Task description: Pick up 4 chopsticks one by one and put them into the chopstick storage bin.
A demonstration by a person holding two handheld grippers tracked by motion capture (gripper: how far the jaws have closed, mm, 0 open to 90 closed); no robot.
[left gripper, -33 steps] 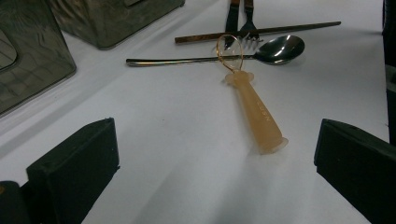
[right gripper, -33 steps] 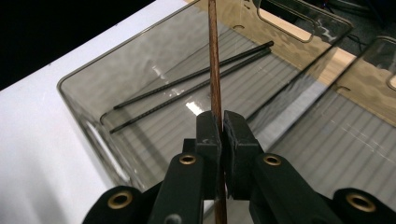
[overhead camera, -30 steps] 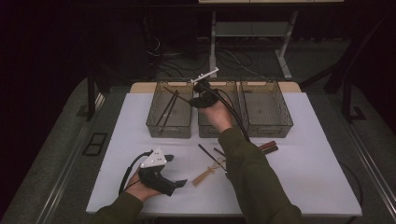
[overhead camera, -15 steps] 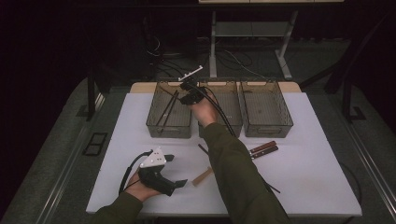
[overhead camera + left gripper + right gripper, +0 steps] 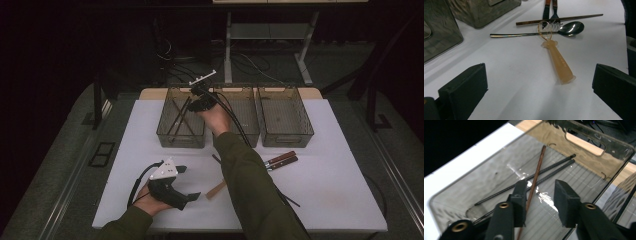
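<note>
Over the leftmost tray (image 5: 172, 137), at the far side of the white table (image 5: 345, 200), the right gripper (image 5: 196, 97) hangs with its jaws pointed down into the bin. Seen in the right gripper view, a brown chopstick (image 5: 535, 180) lies inside the tray (image 5: 461, 192): thin, straight, reddish-brown with a rounded far tip, stretched diagonally along the ribbed, smoky translucent floor. It crosses over two black chopsticks (image 5: 549, 171) that lie side by side at a shallower angle. Its near end passes just beside the inner face of the left-hand jaw and runs on below it; whether that jaw touches the stick I cannot tell. The right gripper's (image 5: 540, 202) jaws stand partly apart, a clear gap between the pads, and nothing is pinched between them.

Near the front edge of the table the left gripper (image 5: 187, 197) rests low in the person's hand. Its jaws are spread wide, well apart at either side of the left gripper view, with bare table between them. Ahead of them lies a pale orange, translucent peeler (image 5: 556, 57), its wire loop reaching a metal spoon (image 5: 564, 28). A dark chopstick (image 5: 559, 20) lies just beyond the spoon, and two wood-handled knives (image 5: 280, 161) lie farther right on the table, near the middle tray (image 5: 247, 132).
</note>
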